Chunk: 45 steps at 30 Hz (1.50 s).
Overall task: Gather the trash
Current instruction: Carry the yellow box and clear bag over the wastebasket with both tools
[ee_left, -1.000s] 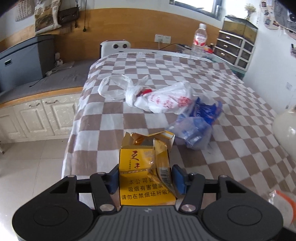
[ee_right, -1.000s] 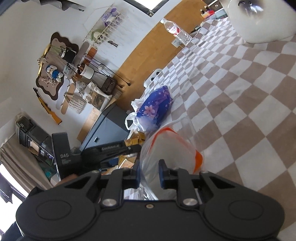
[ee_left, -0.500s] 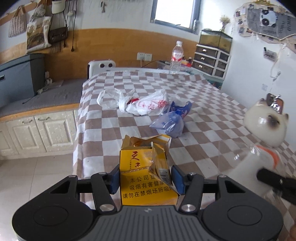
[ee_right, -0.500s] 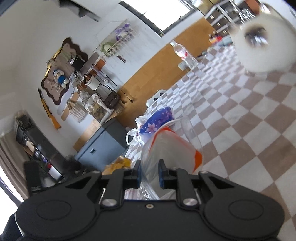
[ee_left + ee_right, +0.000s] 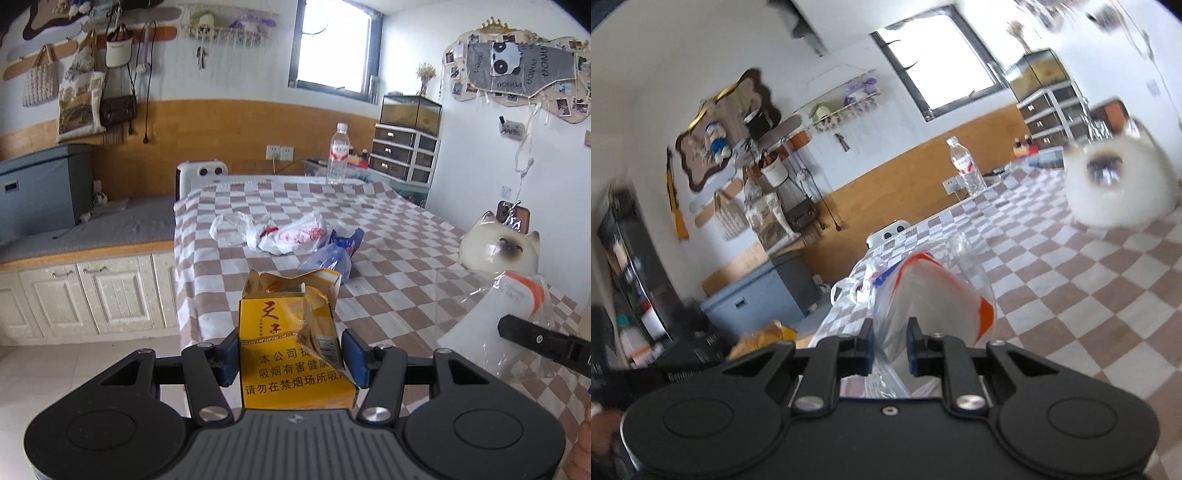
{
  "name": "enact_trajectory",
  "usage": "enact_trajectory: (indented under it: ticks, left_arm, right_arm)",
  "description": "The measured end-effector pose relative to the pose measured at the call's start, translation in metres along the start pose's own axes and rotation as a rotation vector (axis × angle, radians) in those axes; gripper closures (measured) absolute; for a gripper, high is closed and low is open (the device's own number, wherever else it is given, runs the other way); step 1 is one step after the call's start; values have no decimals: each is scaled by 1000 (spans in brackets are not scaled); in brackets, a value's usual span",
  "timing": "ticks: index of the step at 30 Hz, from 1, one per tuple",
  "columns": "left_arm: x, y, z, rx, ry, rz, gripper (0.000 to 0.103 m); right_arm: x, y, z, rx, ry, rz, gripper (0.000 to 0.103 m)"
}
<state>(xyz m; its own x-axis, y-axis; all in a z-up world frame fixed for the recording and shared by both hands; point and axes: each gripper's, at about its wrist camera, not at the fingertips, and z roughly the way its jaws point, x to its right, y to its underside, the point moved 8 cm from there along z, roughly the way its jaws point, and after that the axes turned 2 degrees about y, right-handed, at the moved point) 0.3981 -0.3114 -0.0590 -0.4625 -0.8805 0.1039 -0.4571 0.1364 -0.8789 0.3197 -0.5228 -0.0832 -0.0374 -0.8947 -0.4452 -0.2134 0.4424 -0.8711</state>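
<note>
The left gripper [image 5: 291,356] pinches a torn yellow carton [image 5: 295,350] between its blue pads, held off the near edge of the checked bed [image 5: 388,229]; the carton's base is hidden behind the gripper body. The right gripper [image 5: 889,349] is pressed shut on a clear bag [image 5: 934,295] with an orange stripe; its lower part is cut off. A white bag [image 5: 280,232] and blue wrapper [image 5: 332,254] lie touching mid-bed. The cat figure [image 5: 1119,188] is blurred.
</note>
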Motion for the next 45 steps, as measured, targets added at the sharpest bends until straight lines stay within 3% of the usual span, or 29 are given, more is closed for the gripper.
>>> enact_trajectory:
  ticks: [12, 21, 33, 45]
  left_arm:
    - [-17, 8, -77, 115, -28, 9, 47]
    - [-58, 19, -127, 161, -62, -30, 47]
    - [-145, 55, -165, 170, -146, -174, 47]
    - [-239, 113, -157, 109, -227, -353, 47]
  right_arm:
    - [-71, 8, -43, 18, 99, -220, 85]
    - [-131, 18, -51, 18, 79, -302, 85]
    - [-220, 67, -24, -63, -7, -363, 85]
    - [-280, 152, 31, -229, -41, -380, 86]
